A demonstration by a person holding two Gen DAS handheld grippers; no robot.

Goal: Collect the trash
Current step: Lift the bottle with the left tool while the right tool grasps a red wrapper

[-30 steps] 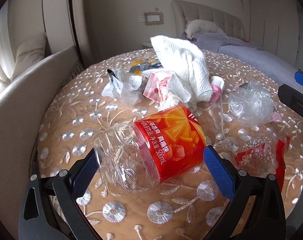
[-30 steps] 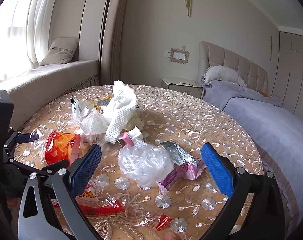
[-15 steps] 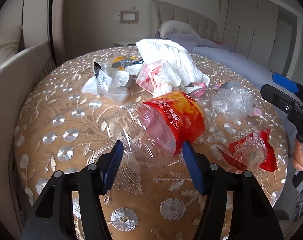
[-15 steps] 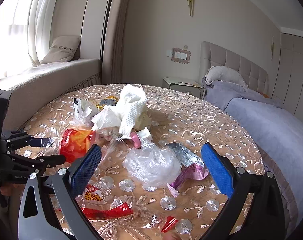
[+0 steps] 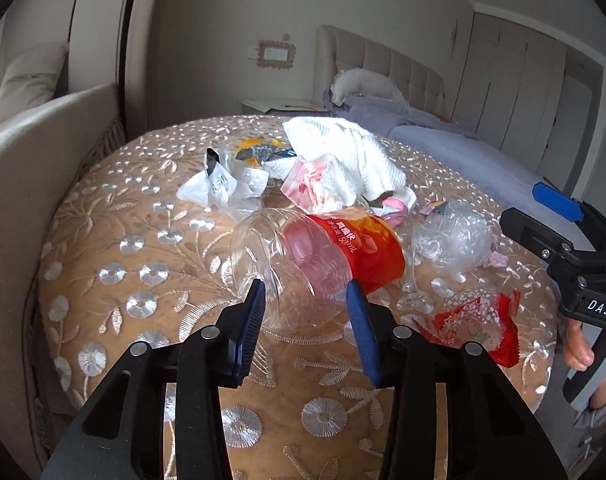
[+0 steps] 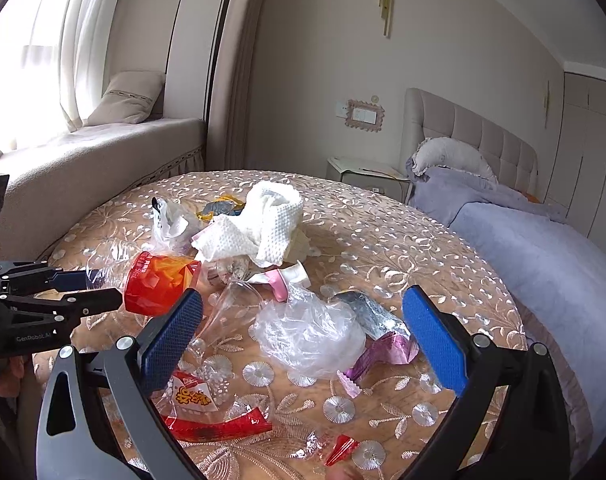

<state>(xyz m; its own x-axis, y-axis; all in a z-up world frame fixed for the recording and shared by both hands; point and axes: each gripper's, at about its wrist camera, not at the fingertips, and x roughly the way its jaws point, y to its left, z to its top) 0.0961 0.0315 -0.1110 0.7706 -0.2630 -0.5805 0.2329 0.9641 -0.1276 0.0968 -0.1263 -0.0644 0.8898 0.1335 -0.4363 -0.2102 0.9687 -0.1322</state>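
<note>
My left gripper (image 5: 305, 296) is shut on the base of a clear plastic bottle with a red-orange label (image 5: 315, 256) and holds it lifted above the round table; the bottle also shows in the right wrist view (image 6: 159, 284). My right gripper (image 6: 303, 320) is open and empty, above a crumpled clear plastic bag (image 6: 311, 336). Other trash lies on the table: a red snack wrapper (image 6: 207, 412), a silver-pink wrapper (image 6: 379, 336), a white towel (image 6: 263, 224), a white plastic bag (image 5: 223, 184).
The round table has an embroidered tan cloth (image 6: 403, 240). A window seat (image 6: 83, 156) stands on the left, a bed (image 6: 543, 248) on the right, a nightstand (image 6: 363, 172) behind. The right gripper shows at the right edge of the left wrist view (image 5: 575, 248).
My left gripper has closed on the bottle's base and lifted it off the table. My right gripper has stayed open and shifted slightly.
</note>
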